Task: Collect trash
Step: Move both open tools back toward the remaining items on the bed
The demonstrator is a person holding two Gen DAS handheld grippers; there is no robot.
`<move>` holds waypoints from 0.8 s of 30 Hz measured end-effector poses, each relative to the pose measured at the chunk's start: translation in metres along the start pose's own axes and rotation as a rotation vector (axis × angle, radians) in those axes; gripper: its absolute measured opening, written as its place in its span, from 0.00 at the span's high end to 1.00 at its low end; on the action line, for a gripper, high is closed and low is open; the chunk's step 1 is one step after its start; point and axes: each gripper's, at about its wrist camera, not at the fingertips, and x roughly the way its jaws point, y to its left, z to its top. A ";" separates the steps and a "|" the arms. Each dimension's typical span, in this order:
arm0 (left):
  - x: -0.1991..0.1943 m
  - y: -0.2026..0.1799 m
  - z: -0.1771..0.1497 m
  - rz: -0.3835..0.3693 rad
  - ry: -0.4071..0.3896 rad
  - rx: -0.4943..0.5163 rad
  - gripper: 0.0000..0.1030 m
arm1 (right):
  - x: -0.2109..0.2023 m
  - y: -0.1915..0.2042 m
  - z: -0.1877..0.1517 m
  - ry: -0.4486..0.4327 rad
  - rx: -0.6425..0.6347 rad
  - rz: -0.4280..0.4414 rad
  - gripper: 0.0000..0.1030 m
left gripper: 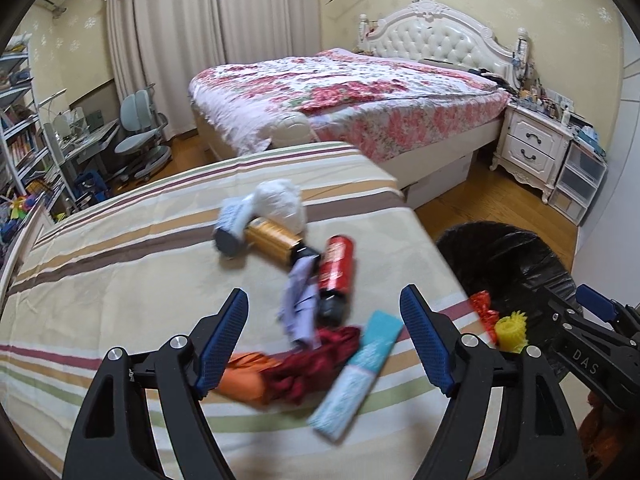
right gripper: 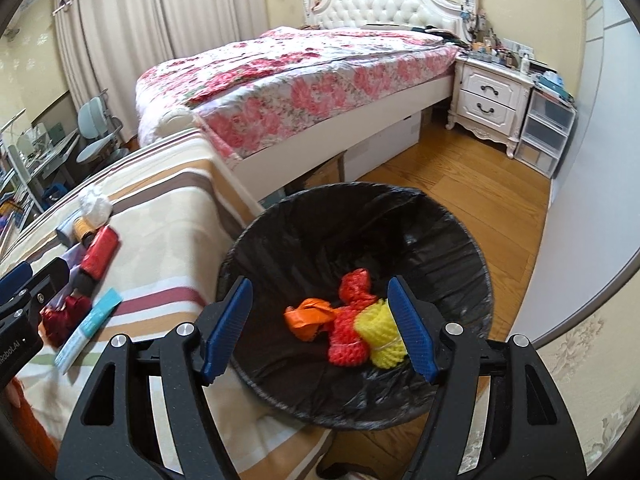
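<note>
A pile of trash lies on the striped table [left gripper: 100, 264]: a red can [left gripper: 336, 268], a gold can [left gripper: 272, 240], a white crumpled wad [left gripper: 280, 200], a lilac wrapper [left gripper: 298, 304], a dark red wrapper [left gripper: 316, 360], an orange wrapper [left gripper: 244, 376] and a teal packet [left gripper: 356, 372]. My left gripper [left gripper: 324, 336] is open and empty above the wrappers. My right gripper [right gripper: 320, 328] is open and empty over the black-lined bin [right gripper: 440, 240]. The bin holds an orange wrapper [right gripper: 310, 318], red foam nets [right gripper: 348, 340] and a yellow foam net [right gripper: 384, 344].
A bed with a floral cover [left gripper: 352, 96] stands beyond the table. A white nightstand [right gripper: 488, 100] and clear drawers [right gripper: 544, 132] are at the right wall. A desk and chair [left gripper: 136, 140] and shelves [left gripper: 16, 128] stand at left. Wood floor [right gripper: 460, 184] surrounds the bin.
</note>
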 end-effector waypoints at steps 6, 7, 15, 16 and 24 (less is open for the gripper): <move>-0.009 0.031 -0.019 0.042 0.025 -0.034 0.26 | -0.005 0.026 -0.011 0.015 -0.049 0.032 0.33; -0.010 0.035 -0.023 0.046 0.030 -0.035 0.26 | -0.005 0.030 -0.013 0.018 -0.055 0.036 0.33; 0.000 0.062 -0.037 0.050 0.074 -0.073 0.26 | -0.007 0.048 -0.024 0.038 -0.089 0.056 0.33; 0.000 0.063 -0.036 0.041 0.077 -0.078 0.26 | -0.007 0.049 -0.025 0.039 -0.091 0.057 0.33; 0.001 0.078 -0.040 0.054 0.097 -0.097 0.26 | -0.009 0.054 -0.026 0.038 -0.098 0.061 0.33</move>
